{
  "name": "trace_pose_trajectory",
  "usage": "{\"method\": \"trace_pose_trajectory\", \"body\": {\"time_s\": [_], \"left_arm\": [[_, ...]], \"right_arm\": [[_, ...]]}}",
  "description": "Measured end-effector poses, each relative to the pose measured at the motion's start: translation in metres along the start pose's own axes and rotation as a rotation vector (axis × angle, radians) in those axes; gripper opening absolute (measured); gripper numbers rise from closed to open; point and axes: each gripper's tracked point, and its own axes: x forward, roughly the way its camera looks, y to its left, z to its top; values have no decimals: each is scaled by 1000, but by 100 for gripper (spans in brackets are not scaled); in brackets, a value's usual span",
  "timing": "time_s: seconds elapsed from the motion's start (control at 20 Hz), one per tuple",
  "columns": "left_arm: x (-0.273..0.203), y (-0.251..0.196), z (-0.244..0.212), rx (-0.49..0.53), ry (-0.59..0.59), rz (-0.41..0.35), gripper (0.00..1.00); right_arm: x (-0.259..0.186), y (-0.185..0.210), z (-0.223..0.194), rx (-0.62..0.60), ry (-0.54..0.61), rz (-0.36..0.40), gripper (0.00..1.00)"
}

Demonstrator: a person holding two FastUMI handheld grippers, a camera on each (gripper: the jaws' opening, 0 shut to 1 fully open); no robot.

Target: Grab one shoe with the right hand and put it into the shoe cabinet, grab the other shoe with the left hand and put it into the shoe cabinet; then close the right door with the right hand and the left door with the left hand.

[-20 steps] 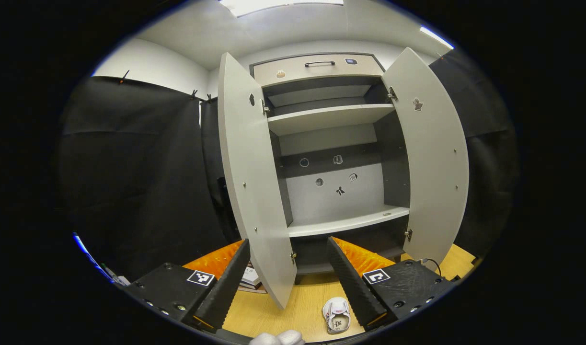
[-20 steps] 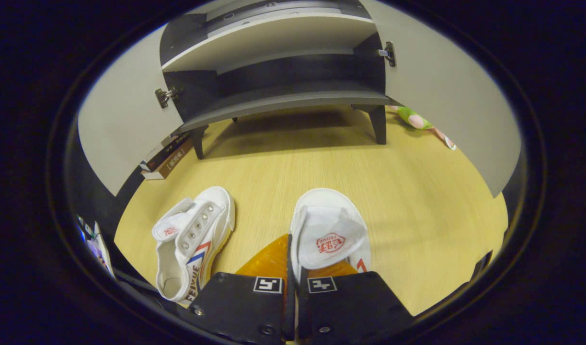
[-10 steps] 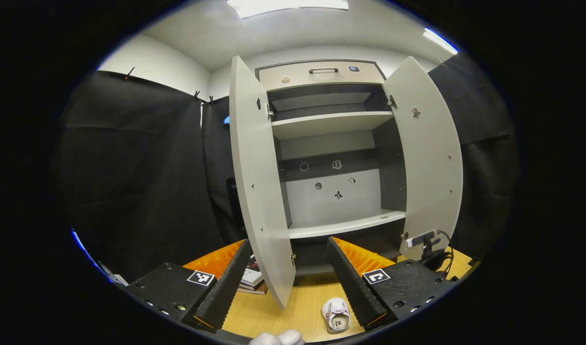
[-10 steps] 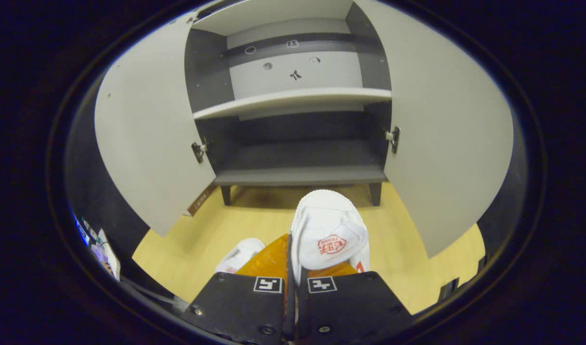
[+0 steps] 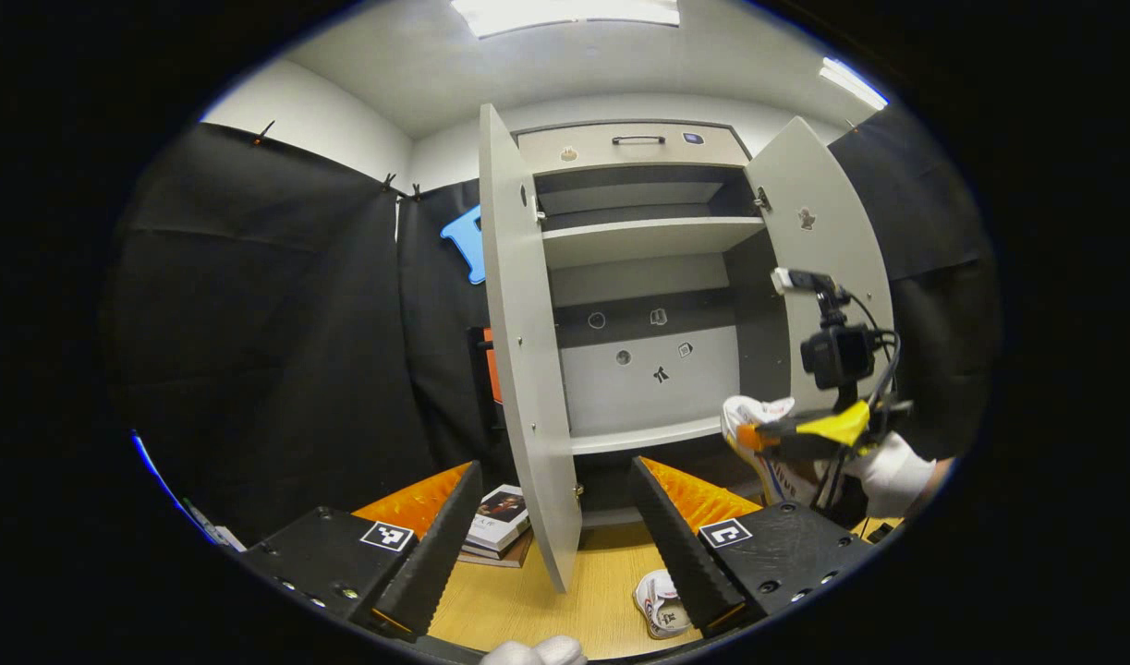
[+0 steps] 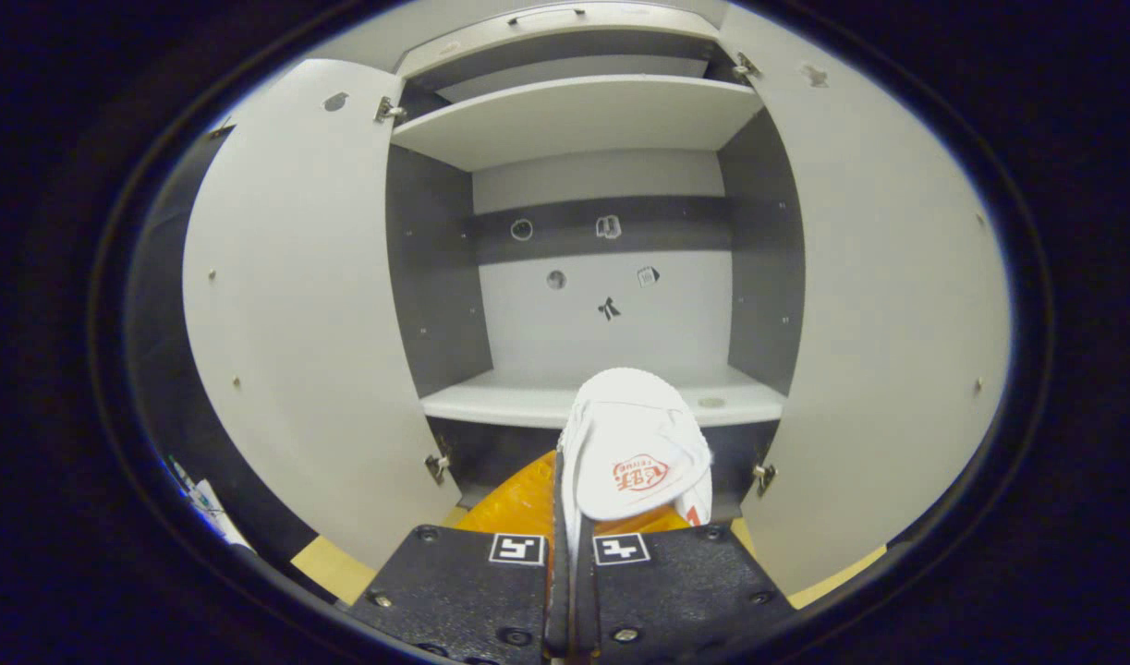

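The right gripper has come up off the floor since a second ago, and the white shoe clamped between its fingers now hangs level with the shoe cabinet's middle shelf instead of down by the boards.

In the right gripper view, the jaws are clenched on the shoe's side wall, toe pointing at the shelf edge, just in front of it. Left door and right door both stand wide open.

Over to the left gripper view: the left gripper hangs with its fingers spread apart, holding nothing. The other shoe lies on the wooden floor between those fingers, near the right one. Off to the right, a gloved hand carries the right gripper with its shoe before the open cabinet. Books sit by the left door.
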Motion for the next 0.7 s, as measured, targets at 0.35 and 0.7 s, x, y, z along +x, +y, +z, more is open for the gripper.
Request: {"method": "trace_pose_trajectory", "body": {"time_s": [0.35,0.7], "left_arm": [[17,13,4,-28,17,100,96],[24,23,9,-38,44,243,96]], "right_arm": [[98,-6,99,-47,-82,0,4],[216,-37,100,-45,22,-43,6]]}}
